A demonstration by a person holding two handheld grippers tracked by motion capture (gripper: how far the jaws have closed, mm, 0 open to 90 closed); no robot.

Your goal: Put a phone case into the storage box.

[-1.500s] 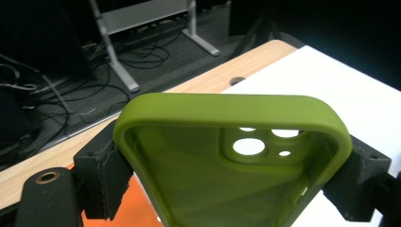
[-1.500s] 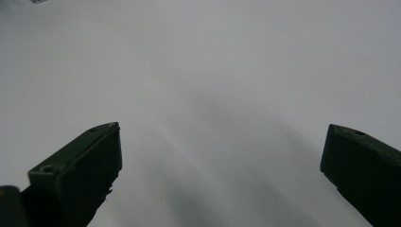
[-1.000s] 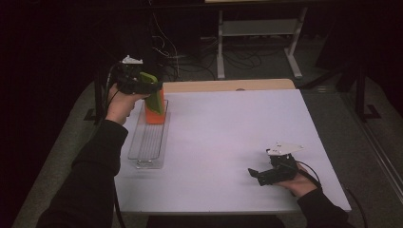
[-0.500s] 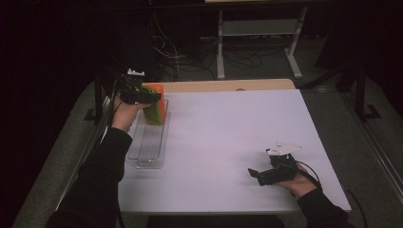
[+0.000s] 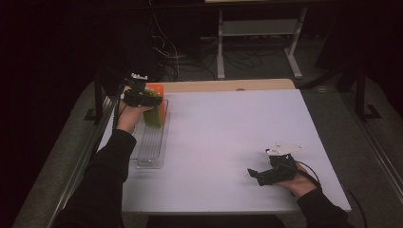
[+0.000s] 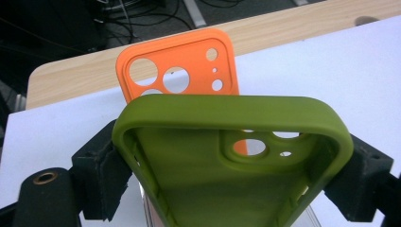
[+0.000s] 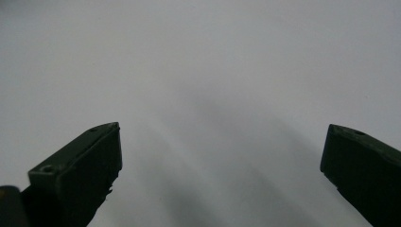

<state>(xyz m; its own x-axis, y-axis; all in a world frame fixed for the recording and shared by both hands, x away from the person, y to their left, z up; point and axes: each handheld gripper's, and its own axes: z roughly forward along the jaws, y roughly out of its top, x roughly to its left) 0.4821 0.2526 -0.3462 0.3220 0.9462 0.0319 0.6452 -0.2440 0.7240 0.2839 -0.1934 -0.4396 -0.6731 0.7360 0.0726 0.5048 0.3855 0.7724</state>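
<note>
Left gripper view puts the olive-green phone case right up close: it sits between the two black jaws, whose pads press on its long sides, hollow side facing up toward the camera with the camera cut-outs visible. The jaws have just been easing apart a little, yet the case is between them and held. Just behind it stands an orange phone case, upright, its lens holes at the top.

From the high view, the left gripper holds the green case at the far end of a clear ribbed tray that runs along the table's left edge; the orange case stands in that same far end, and it seems to touch the green one, though the dim light makes that hard to judge.

Well apart, near the front right of the white table, the right gripper rests low over the surface, jaws spread wide with nothing between them.
</note>
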